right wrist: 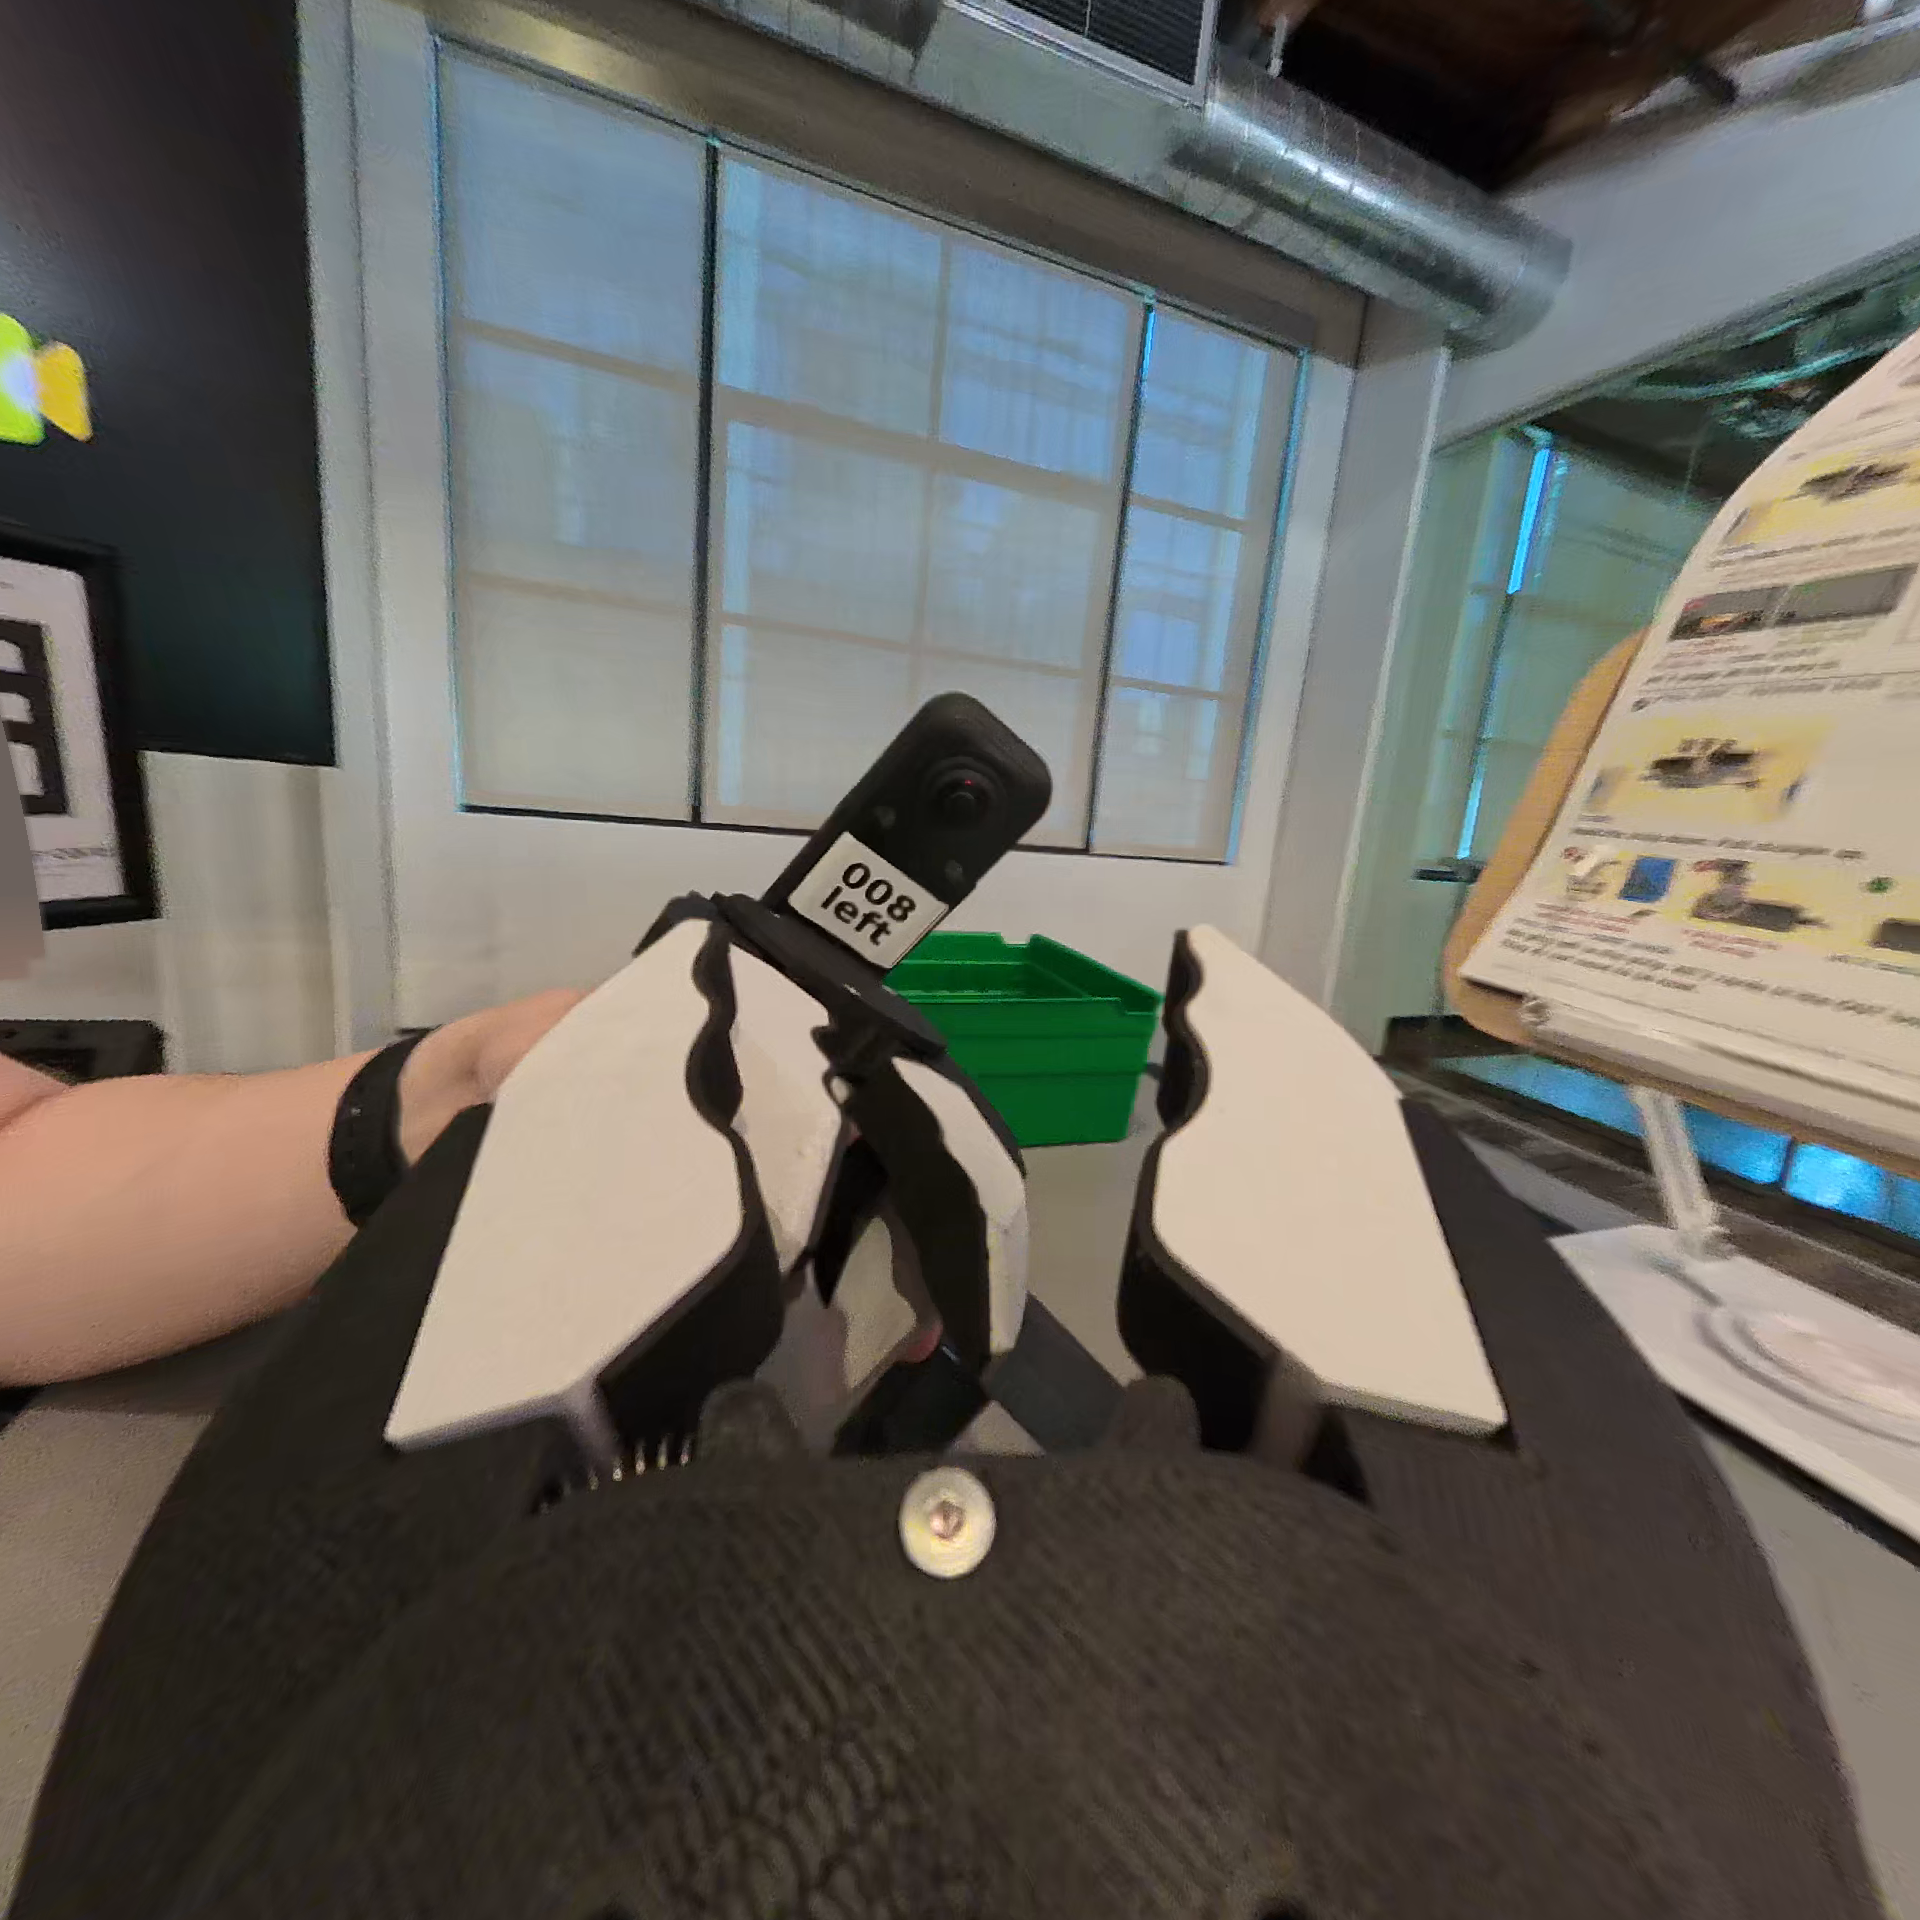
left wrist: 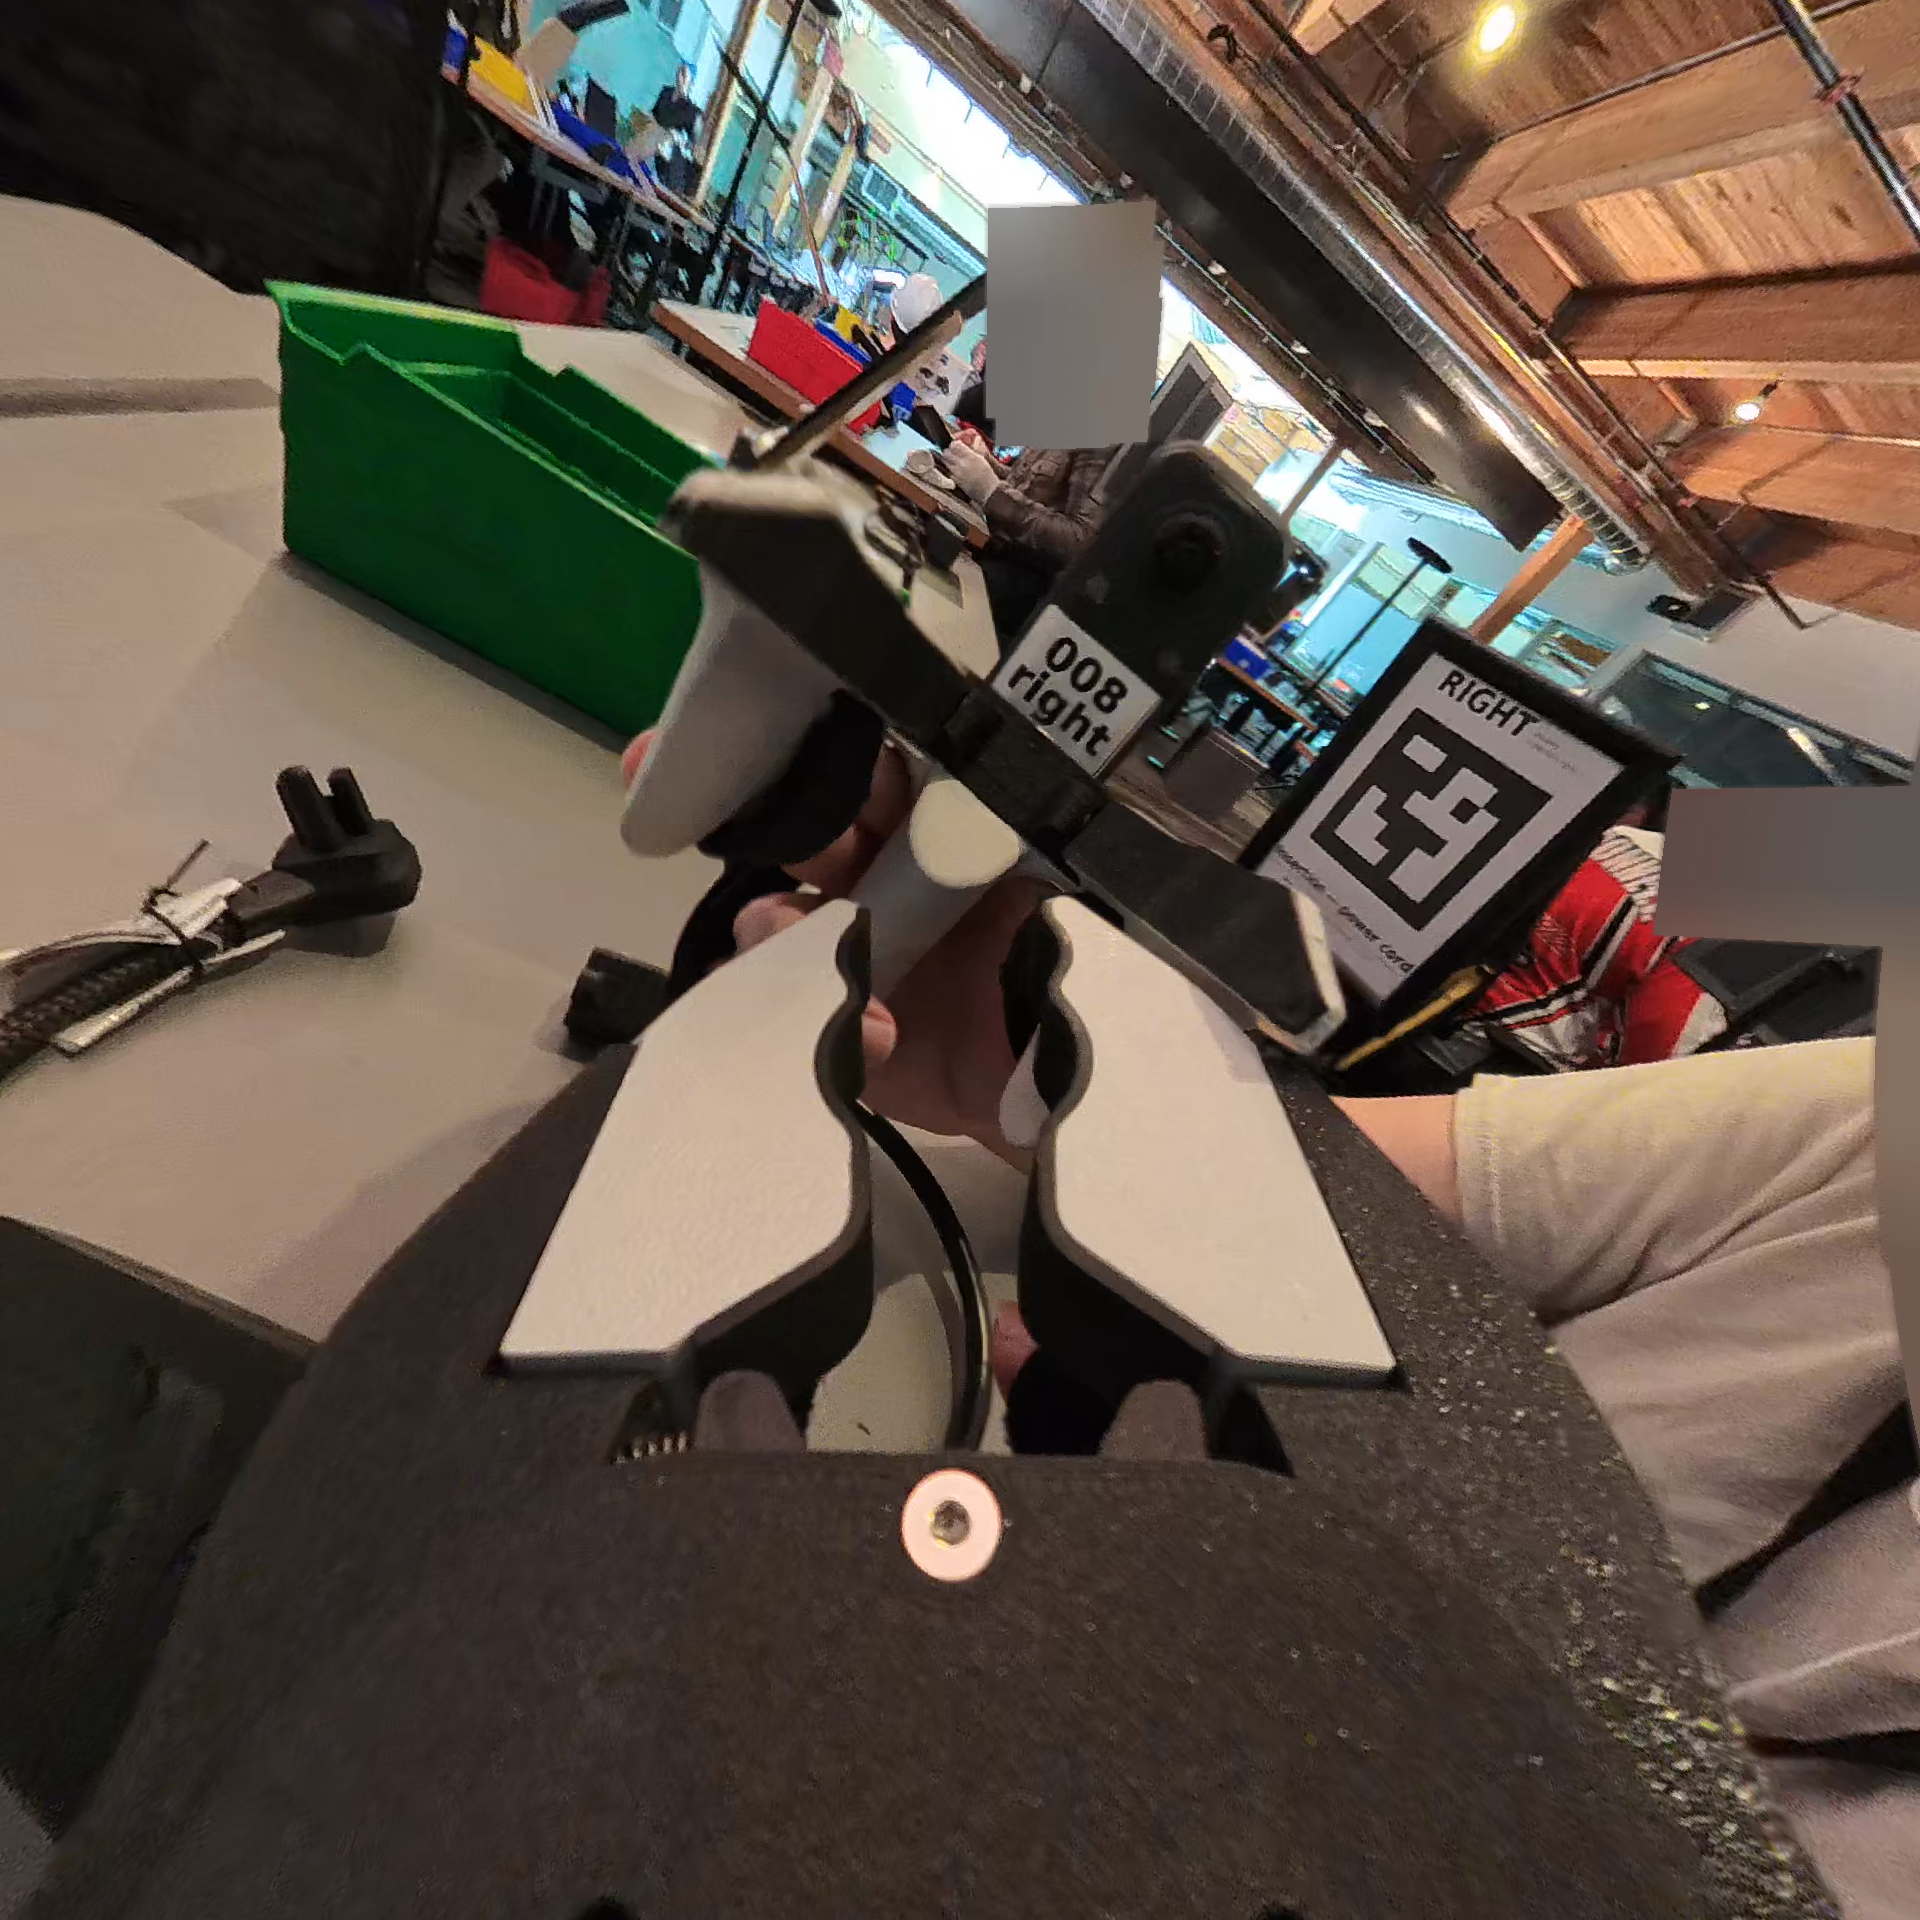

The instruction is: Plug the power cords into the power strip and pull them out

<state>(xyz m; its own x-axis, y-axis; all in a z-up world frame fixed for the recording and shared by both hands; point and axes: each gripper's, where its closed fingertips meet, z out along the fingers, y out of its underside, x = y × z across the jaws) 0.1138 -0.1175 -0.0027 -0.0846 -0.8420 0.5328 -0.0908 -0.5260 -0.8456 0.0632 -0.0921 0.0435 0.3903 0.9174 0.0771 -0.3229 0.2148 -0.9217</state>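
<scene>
Power cord [left wrist: 312, 873] is seen lying bundled on the bench [left wrist: 208, 644] at 9 o'clock, untouched. No power strip is spotted. Left tongs [left wrist: 945, 1049] and right tongs [right wrist: 956, 1049] are both held spread, nothing gripped, so basically nothing's plugged yet.

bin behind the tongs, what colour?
Green bin; shows best in the left wrist view.

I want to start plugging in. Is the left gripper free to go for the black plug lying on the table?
Probably yes. The left gripper is open and holds nothing, and the black plug lies bare on the grey table off to its side. The right gripper hovers straight ahead, not over the plug.
</scene>
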